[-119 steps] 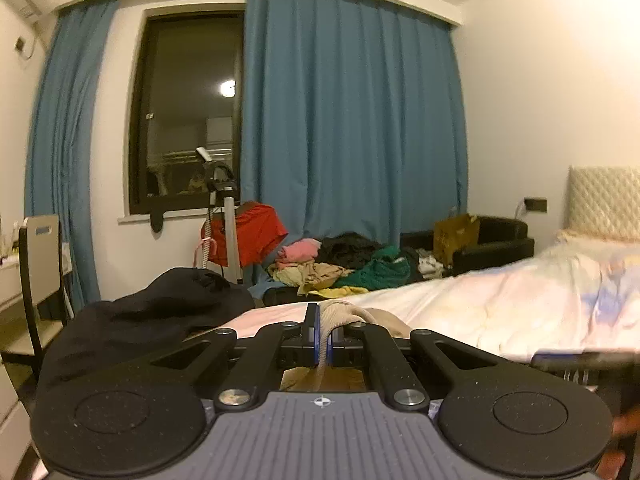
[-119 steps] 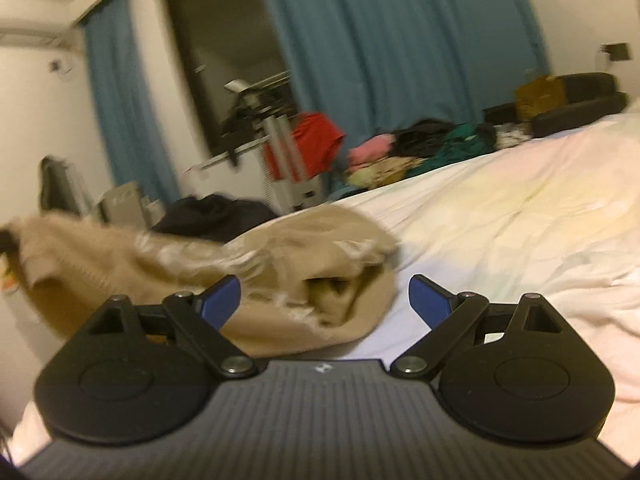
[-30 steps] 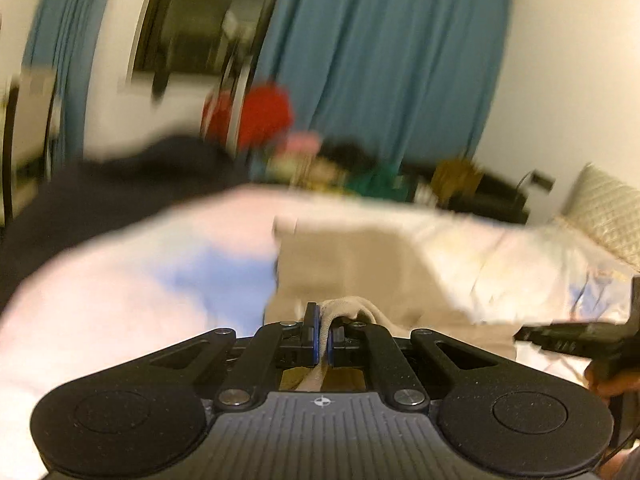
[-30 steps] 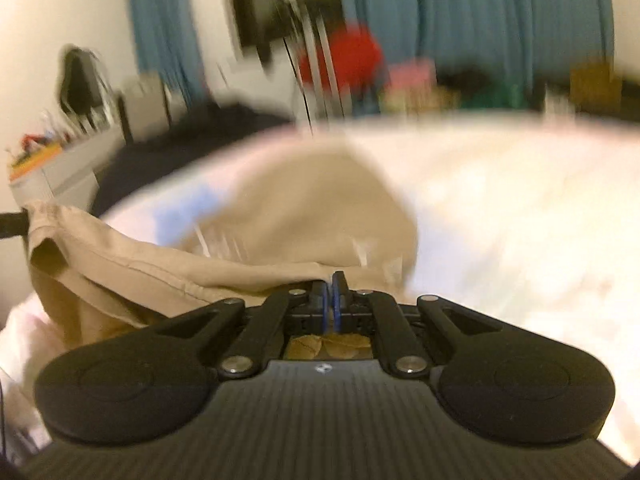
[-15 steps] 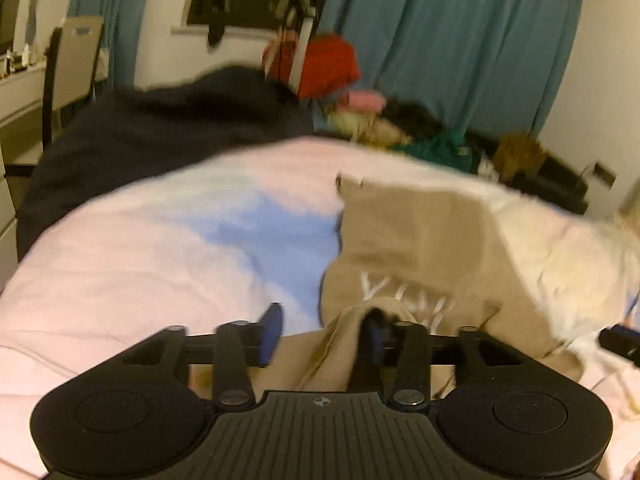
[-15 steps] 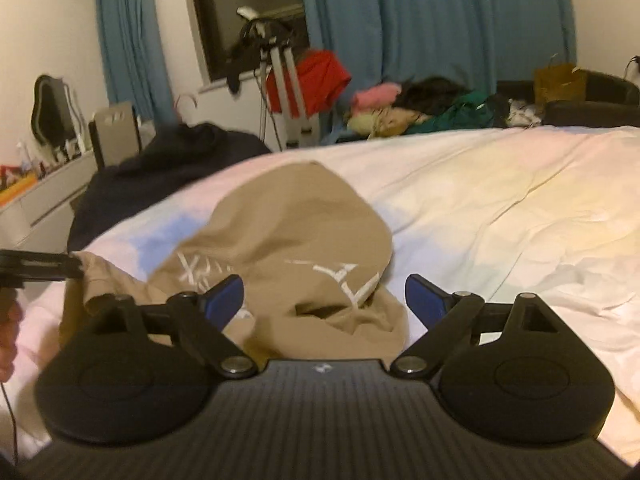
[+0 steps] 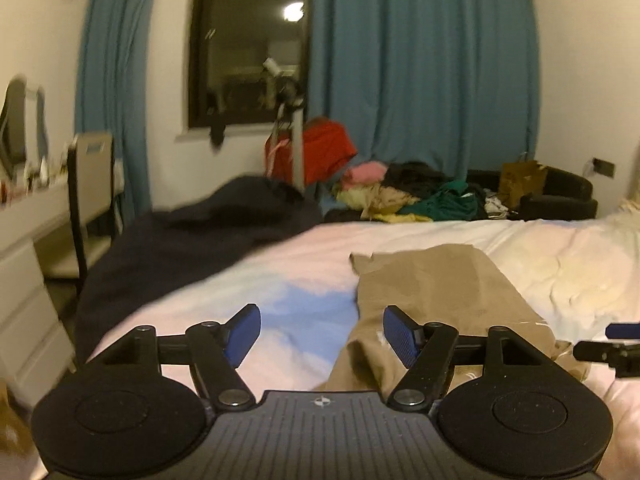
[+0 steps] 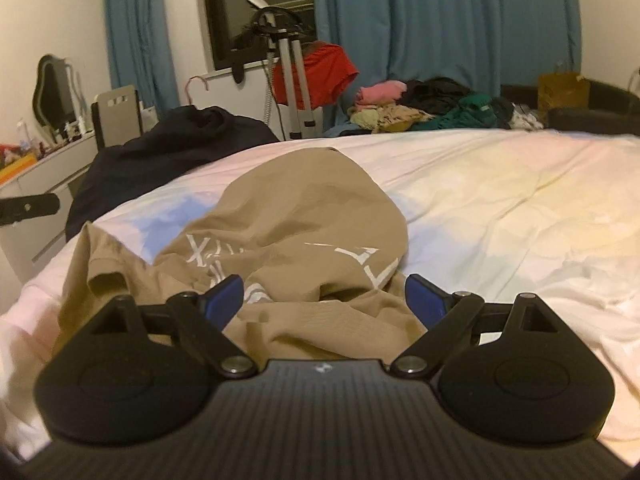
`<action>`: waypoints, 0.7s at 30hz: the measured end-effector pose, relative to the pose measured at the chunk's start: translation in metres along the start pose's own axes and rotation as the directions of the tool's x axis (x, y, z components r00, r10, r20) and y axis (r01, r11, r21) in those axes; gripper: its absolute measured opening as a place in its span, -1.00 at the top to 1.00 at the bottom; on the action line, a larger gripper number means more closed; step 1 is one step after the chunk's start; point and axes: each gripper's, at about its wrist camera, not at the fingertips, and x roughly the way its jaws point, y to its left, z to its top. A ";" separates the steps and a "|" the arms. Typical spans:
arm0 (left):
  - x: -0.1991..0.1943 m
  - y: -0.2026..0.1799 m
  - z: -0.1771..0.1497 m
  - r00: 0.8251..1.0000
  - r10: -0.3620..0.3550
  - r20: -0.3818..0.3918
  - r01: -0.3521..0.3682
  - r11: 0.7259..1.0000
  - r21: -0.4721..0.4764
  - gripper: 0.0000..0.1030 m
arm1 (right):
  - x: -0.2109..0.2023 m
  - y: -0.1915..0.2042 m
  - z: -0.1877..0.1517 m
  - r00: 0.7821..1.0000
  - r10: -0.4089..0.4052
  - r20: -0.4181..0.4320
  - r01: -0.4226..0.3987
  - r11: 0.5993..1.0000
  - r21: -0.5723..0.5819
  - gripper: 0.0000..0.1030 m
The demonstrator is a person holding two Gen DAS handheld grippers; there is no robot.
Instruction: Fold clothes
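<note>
A tan T-shirt (image 8: 296,216) with white print lies loosely on the pale bed sheet (image 8: 500,208), crumpled at its near edge. In the left wrist view the shirt (image 7: 436,292) lies to the right of centre. My left gripper (image 7: 320,334) is open and empty, just above the shirt's near left edge. My right gripper (image 8: 324,300) is open and empty, over the shirt's near bunched edge. The right gripper's fingertip shows at the right edge of the left wrist view (image 7: 622,330). The left gripper's finger shows at the left edge of the right wrist view (image 8: 28,206).
A dark garment (image 7: 192,240) lies on the bed's far left corner. A pile of clothes (image 7: 404,196) and a stand with a red shirt (image 7: 316,152) are beyond the bed, by the blue curtains. A chair (image 7: 90,184) and white desk (image 7: 28,216) are on the left.
Both grippers held the shirt one second ago, then opened and let it drop on the bed. Since half a second ago the left gripper has lifted and drawn back.
</note>
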 end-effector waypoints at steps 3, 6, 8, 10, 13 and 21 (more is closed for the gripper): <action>-0.003 -0.023 -0.004 0.997 -0.072 0.028 0.068 0.990 0.120 -0.52 | 0.003 -0.005 -0.001 1.000 0.007 -0.013 -0.006 0.999 0.034 -0.73; 0.004 -0.053 -0.016 0.995 -0.097 -0.011 0.096 0.951 0.294 -0.55 | 0.004 -0.007 -0.001 1.000 0.007 -0.018 -0.006 0.999 0.051 -0.73; 0.013 -0.069 -0.028 0.996 -0.072 -0.056 0.089 0.913 0.399 -0.55 | 0.004 -0.007 -0.002 1.000 0.007 -0.020 -0.005 0.998 0.057 -0.73; 0.023 -0.081 -0.042 0.996 -0.014 -0.086 0.055 0.869 0.492 -0.56 | 0.004 -0.007 -0.002 1.000 0.007 -0.020 -0.006 0.998 0.059 -0.73; 0.040 -0.089 -0.054 0.989 0.126 -0.077 -0.060 0.818 0.572 -0.58 | 0.003 -0.007 -0.003 1.000 0.011 -0.022 -0.010 0.998 0.059 -0.73; 0.043 -0.087 -0.041 0.942 0.297 0.156 -0.335 0.802 0.495 -0.63 | 0.003 0.013 -0.013 0.998 0.057 0.026 -0.057 0.998 -0.006 -0.73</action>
